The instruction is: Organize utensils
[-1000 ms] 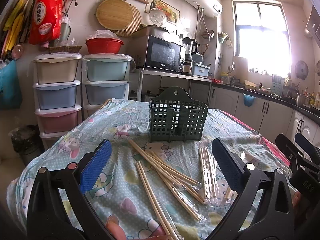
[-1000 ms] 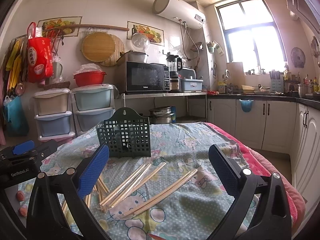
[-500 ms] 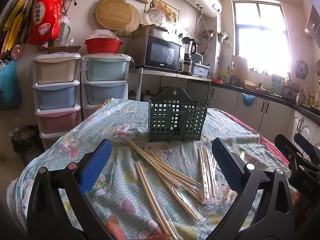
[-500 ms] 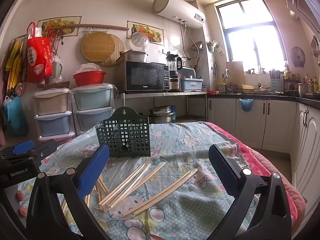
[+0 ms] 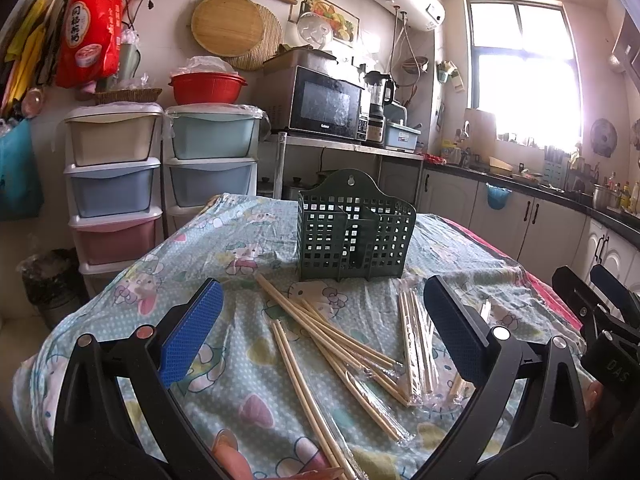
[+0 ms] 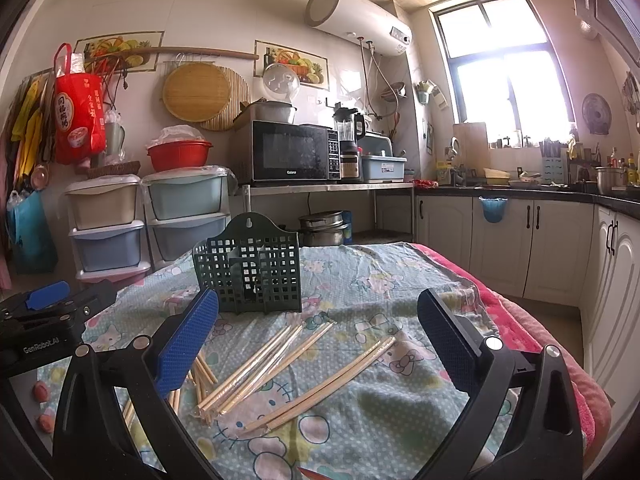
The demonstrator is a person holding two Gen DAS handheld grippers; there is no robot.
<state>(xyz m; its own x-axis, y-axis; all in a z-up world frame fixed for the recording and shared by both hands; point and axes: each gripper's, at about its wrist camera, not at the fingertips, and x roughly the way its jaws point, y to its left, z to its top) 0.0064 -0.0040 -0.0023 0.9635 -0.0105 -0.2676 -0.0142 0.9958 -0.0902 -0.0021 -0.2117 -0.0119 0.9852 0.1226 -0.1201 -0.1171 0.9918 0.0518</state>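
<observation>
Kitchen clutter is filling the background — drawers (image 5: 116, 184), a microwave (image 5: 324, 104), a bright window (image 5: 524, 76) — while a table under a patterned cloth (image 5: 224, 248) is taking up the foreground. A dark green basket (image 5: 354, 236) is standing upright near the middle of the cloth, its hanging tab pointing up.

Wrapped chopsticks (image 5: 336, 332) are lying flat in front of the basket, touching none of its walls. In the left wrist view one group is running with its long axis from the basket's foot down toward the camera's right, crossing another pair; a further bundle (image 5: 416, 340) is lying almost straight along the viewing direction. In the right wrist view the chopsticks (image 6: 264, 364) are slanting from lower left to upper right, and one pair (image 6: 324, 384) is lying apart on the right with the same slant.

The left gripper (image 5: 320, 332) is hovering above the sticks with its jaws spread wide, holding nothing. The right gripper (image 6: 316, 340) is likewise gaping and empty. How high either is sitting over the cloth is hard to judge through the fisheye — they seem clear of the sticks.
</observation>
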